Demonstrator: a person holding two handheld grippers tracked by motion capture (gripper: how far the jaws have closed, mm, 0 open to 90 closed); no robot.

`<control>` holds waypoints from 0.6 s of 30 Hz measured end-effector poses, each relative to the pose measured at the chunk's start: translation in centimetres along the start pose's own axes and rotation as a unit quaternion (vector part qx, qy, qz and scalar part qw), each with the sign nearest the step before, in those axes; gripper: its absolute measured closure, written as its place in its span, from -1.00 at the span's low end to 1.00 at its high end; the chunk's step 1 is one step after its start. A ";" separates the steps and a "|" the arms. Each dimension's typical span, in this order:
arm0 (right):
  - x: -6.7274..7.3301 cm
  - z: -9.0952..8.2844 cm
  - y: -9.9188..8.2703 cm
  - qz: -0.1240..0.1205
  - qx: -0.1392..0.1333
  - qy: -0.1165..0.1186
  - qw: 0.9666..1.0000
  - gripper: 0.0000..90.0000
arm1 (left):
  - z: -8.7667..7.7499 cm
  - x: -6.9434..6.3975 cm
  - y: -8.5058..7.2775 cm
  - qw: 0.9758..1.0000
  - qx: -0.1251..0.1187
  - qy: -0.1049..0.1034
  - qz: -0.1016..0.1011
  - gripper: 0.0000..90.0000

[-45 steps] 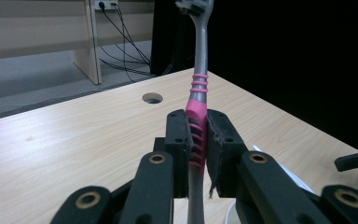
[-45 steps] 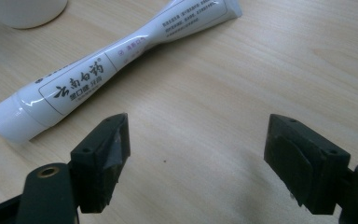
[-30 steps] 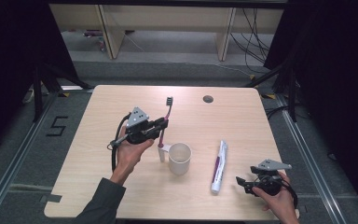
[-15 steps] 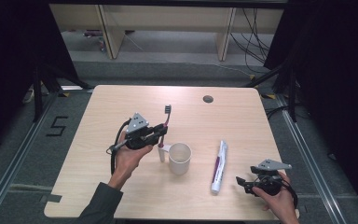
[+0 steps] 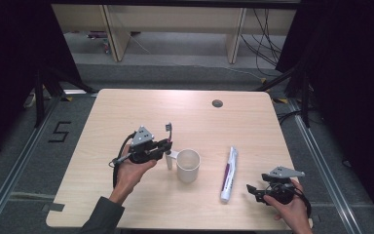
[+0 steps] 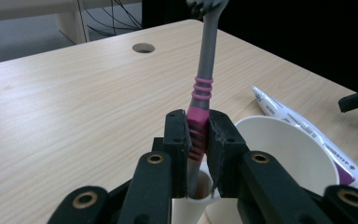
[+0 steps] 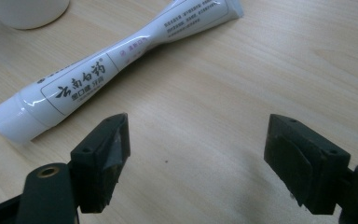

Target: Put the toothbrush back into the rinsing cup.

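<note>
The left gripper (image 6: 198, 140) clamped the toothbrush (image 6: 204, 74) upright beside the cup (image 5: 188, 165), ready for dropping in; the right gripper (image 7: 196, 154) gaped near the toothpaste (image 7: 112, 60).

Recording lab: black curtains (image 5: 350, 73), floor cables (image 5: 265, 34).

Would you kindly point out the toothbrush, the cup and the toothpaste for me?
toothbrush (image 6: 203, 86): left gripper view, grey neck at the pink rings.
cup (image 5: 188, 165): high view, front wall below the rim.
toothpaste (image 7: 88, 77): right gripper view, printed tube body.
</note>
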State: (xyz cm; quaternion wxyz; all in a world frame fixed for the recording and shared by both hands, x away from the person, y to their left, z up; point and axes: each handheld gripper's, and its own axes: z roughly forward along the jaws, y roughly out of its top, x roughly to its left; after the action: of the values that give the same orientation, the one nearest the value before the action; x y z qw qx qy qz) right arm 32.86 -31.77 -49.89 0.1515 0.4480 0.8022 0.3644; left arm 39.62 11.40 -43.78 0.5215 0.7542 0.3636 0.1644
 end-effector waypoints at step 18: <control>0.0 0.0 0.0 -0.002 -0.002 0.004 1.000 -0.49 | -0.9 -0.6 -0.1 1.000 0.005 0.009 -0.009 -0.03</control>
State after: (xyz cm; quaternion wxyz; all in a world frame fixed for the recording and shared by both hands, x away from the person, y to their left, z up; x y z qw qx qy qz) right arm 32.89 -31.79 -49.94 0.1498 0.4444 0.8032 0.3675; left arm 38.60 11.59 -43.38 0.5157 0.7519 0.3763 0.1647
